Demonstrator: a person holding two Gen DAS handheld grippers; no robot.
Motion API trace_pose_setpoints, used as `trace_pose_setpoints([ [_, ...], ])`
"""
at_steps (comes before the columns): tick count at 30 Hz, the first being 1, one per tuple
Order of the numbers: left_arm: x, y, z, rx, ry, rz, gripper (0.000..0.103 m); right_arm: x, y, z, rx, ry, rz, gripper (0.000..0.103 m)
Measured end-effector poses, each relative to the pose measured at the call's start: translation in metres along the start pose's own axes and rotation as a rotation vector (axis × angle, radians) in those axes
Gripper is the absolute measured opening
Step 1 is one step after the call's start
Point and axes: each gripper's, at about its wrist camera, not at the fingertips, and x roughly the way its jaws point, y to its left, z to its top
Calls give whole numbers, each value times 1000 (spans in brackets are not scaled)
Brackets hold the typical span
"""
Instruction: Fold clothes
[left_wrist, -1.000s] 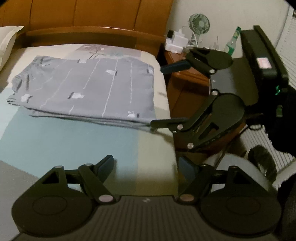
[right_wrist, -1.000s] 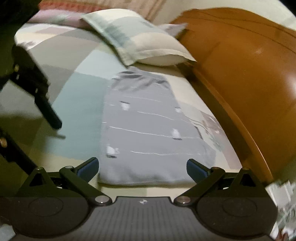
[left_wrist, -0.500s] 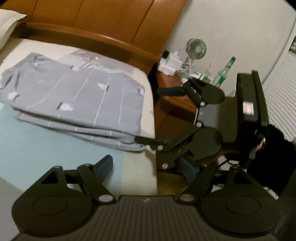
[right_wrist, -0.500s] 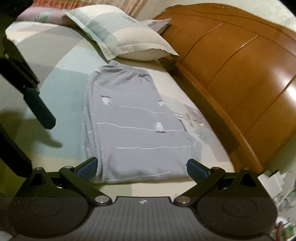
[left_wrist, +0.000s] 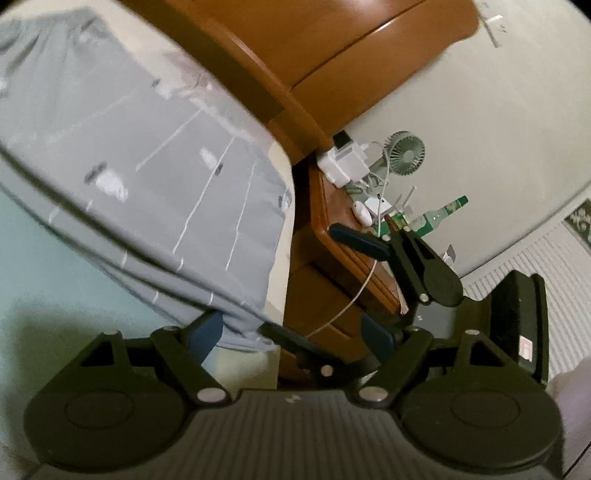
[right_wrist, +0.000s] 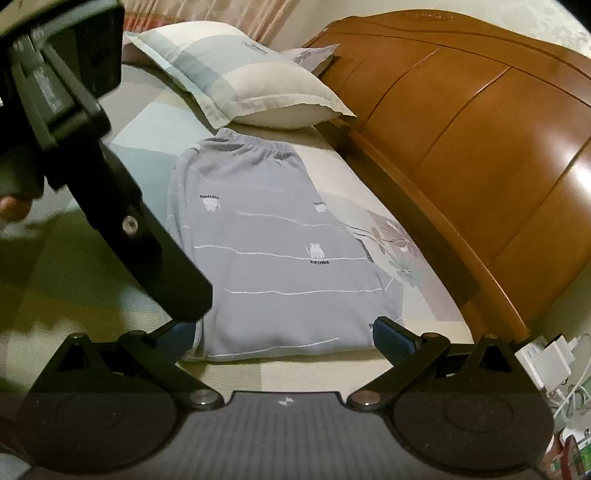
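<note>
Grey folded trousers (right_wrist: 280, 258) with white lines and small animal prints lie flat on the bed, waistband toward the pillow. My right gripper (right_wrist: 284, 334) is open at their near edge, one finger at each near corner, nothing between them. My left gripper (left_wrist: 291, 330) is also open, tilted, its left finger against the near right corner of the trousers (left_wrist: 155, 195). The right gripper's fingers (left_wrist: 354, 238) show in the left wrist view beside the bed's edge. The left gripper's body (right_wrist: 122, 229) crosses the right wrist view above the trousers' left side.
A striped pillow (right_wrist: 240, 77) lies beyond the trousers. The wooden headboard (right_wrist: 472, 147) runs along the right. A bedside table (left_wrist: 351, 258) holds a small fan (left_wrist: 404, 153), a green bottle (left_wrist: 441, 216), chargers and a white cable. The patterned bedsheet (right_wrist: 155, 122) spreads left.
My left gripper has swung right and tilted, coming close to the trousers' corner. The right gripper has drawn slightly nearer the trousers' near edge. Both stay open.
</note>
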Motion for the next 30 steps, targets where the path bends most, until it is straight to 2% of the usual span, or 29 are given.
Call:
trace_pose_setpoints([
  [6,5,13,4,-123,-24,-38,85,-26,-1,-6,-16,-41,19,103],
  [10,11,16,6,-169,-55,-65,88,-47,-5,-11,-22,-61,10,103],
  [15,17,11,-11,-192,-27,-167,90,-55,-18,-16,16,-58,-7,103],
  [17,13,8,-16,-160,-28,-154,90,-53,-20,-18,27,-52,-3,103],
  [20,4,8,-17,-183,-1,-138,90,-49,-22,-22,36,-40,2,103],
  [23,-12,0,-17,-139,34,-61,90,-44,-24,-25,47,-29,9,103],
  [25,-30,-12,-9,-48,1,36,90,-40,-26,-26,60,-28,25,103],
  [30,-50,-40,29,192,-154,413,90,-11,-37,-14,171,-60,112,103],
])
